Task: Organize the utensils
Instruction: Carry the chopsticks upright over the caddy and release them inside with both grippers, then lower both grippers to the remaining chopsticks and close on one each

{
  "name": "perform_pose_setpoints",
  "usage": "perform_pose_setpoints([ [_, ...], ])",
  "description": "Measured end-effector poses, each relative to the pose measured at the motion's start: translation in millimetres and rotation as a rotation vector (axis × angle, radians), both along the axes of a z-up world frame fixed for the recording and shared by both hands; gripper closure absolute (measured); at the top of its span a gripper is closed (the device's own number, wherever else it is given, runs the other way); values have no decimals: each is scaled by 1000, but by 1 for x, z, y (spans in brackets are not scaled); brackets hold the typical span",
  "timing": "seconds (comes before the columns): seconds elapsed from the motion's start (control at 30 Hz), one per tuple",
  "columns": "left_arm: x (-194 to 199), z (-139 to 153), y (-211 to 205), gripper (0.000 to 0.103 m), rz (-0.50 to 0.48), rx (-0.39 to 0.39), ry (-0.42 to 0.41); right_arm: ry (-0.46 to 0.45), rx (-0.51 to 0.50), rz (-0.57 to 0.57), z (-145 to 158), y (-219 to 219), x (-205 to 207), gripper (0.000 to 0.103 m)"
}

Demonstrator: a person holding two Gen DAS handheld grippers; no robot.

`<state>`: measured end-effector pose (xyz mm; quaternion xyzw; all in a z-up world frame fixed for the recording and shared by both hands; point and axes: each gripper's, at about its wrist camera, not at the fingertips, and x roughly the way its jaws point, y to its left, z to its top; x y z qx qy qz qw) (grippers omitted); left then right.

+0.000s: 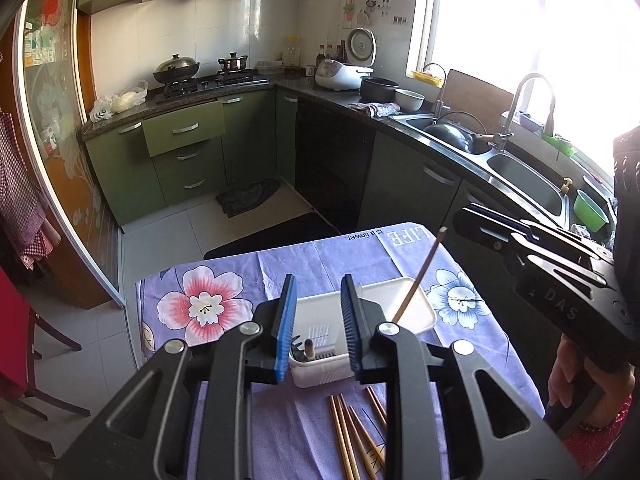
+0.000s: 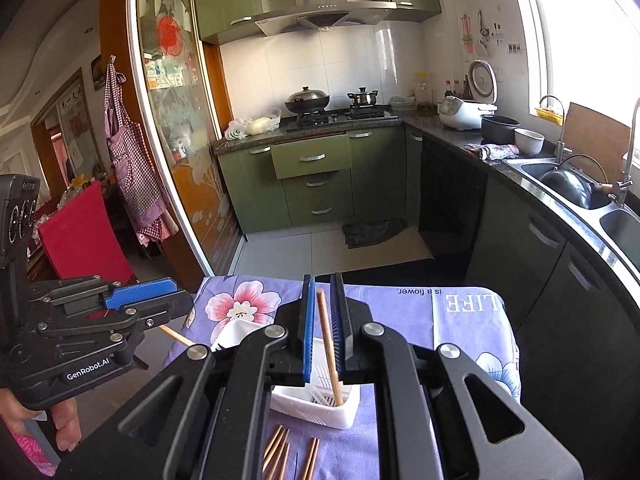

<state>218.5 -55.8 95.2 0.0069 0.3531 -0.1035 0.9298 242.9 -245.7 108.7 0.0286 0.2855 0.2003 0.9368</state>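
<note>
Two grippers work over a bench covered with a purple flowered cloth. One white slotted basket stands on the cloth, next to a white tray.

The right gripper has its fingers nearly closed around one chopstick, but a narrow gap shows on each side of the stick, so I cannot tell if the pads press it. The chopstick stands almost upright, its long axis leaning slightly, top end above the fingers and lower end down inside the basket.

The left gripper has its fingers released, parted above the basket, with nothing between them. In the left view the basket holds a dark utensil and a short rounded stick end.

On the cloth in front of the basket lie loose chopsticks, about five or six, with their long axes running roughly toward the basket.
</note>
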Motion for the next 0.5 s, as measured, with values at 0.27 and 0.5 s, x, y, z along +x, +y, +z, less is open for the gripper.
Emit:
perform_pose_setpoints([
  [0.27,-47,-11,-3,44,-28,2,20,-22,37,0,-7,-33,-63,86],
  [0.5,-59,-114,-10,41,-31,49,258,118,-5,-33,-84,-67,-110,65],
])
